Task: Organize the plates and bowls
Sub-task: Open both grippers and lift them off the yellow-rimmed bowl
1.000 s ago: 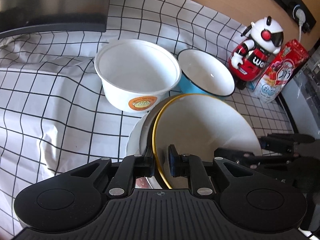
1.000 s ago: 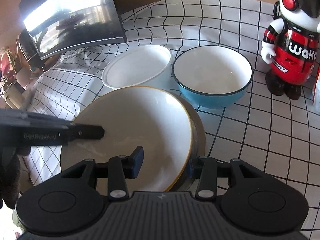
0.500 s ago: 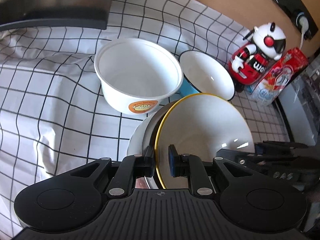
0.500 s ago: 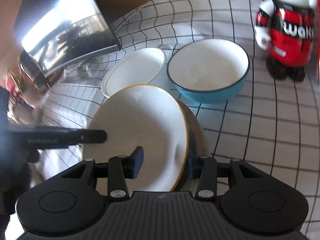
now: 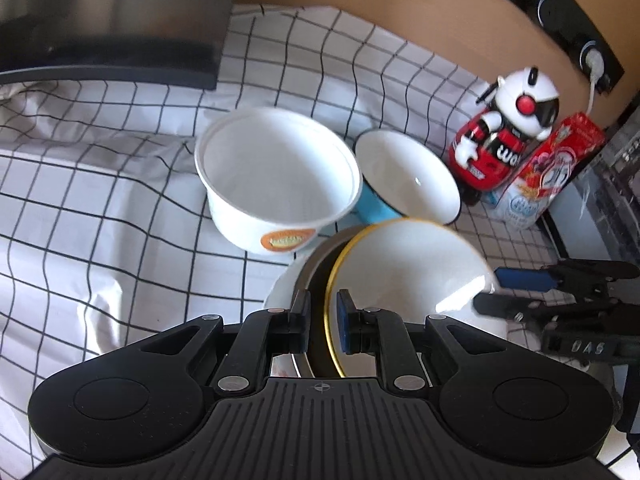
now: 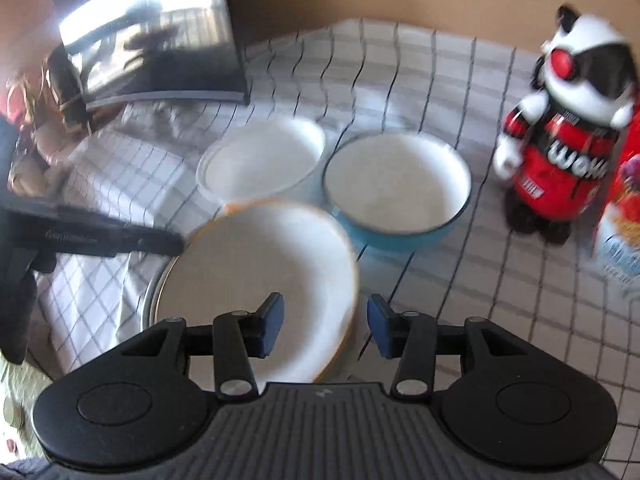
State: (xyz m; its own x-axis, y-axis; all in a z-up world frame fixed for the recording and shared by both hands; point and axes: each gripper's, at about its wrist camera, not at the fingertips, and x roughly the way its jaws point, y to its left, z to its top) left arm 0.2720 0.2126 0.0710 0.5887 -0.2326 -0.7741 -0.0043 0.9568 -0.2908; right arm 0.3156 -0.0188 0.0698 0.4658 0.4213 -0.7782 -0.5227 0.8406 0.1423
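My left gripper (image 5: 323, 322) is shut on the near rim of a yellow-rimmed white plate (image 5: 404, 272), holding it tilted above a white plate (image 5: 282, 292) on the cloth. My right gripper (image 6: 325, 326) is open, its jaws astride the far edge of the same plate (image 6: 260, 264) without pinching it. It shows at the right in the left wrist view (image 5: 520, 292). Behind stand a tall white bowl (image 5: 276, 176) with an orange label and a blue bowl (image 5: 404, 178) with a white inside, side by side (image 6: 264, 156), (image 6: 396, 184).
A red and white toy robot (image 5: 504, 140) and a red snack box (image 5: 544, 172) stand at the right. A dark appliance (image 5: 108, 20) sits at the back left. A wooden wall with a power strip (image 5: 576, 32) runs behind the checked tablecloth (image 5: 80, 200).
Both grippers and the yellow-rimmed plate have risen and drawn back from the bowls. The right jaws still straddle the plate's edge.
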